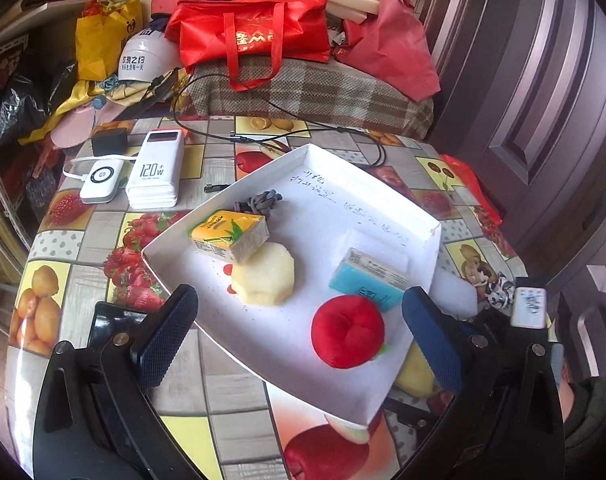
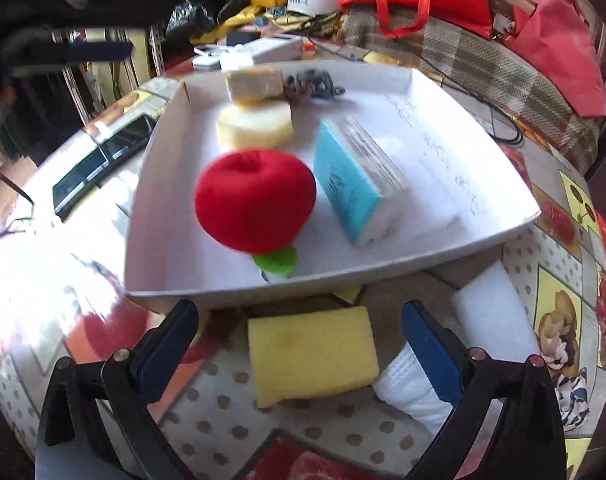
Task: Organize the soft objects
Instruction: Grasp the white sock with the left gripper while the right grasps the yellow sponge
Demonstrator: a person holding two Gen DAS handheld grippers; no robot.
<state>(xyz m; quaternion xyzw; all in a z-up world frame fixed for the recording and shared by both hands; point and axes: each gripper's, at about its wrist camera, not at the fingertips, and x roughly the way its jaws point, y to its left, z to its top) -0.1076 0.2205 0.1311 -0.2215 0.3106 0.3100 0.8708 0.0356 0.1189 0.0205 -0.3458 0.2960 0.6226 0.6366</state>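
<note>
A white tray [image 1: 335, 184] [image 2: 443, 92] on the table holds a red plush apple [image 1: 347, 330] [image 2: 255, 200], a pale round sponge [image 1: 265, 278] [image 2: 255, 123], a yellow tissue pack [image 1: 231, 234] [image 2: 255, 82], a blue tissue pack [image 1: 367, 278] [image 2: 353, 182] and a grey cloth knot [image 1: 261, 200] [image 2: 313, 82]. My left gripper [image 1: 299, 338] is open and empty above the tray's near edge. My right gripper [image 2: 299, 346] is open, with a yellow sponge [image 2: 313, 356] lying on the table between its fingers. A rolled white towel [image 2: 409, 388] and a white foam block [image 2: 491, 316] lie to the right.
Two white power banks [image 1: 141, 172], a black charger [image 1: 109, 140] and cables lie at the table's far left. A black phone [image 2: 103, 152] lies left of the tray. Red bags [image 1: 259, 28], helmets [image 1: 143, 56] and a plaid cushion [image 1: 323, 92] are piled behind. A dark door [image 1: 543, 100] stands right.
</note>
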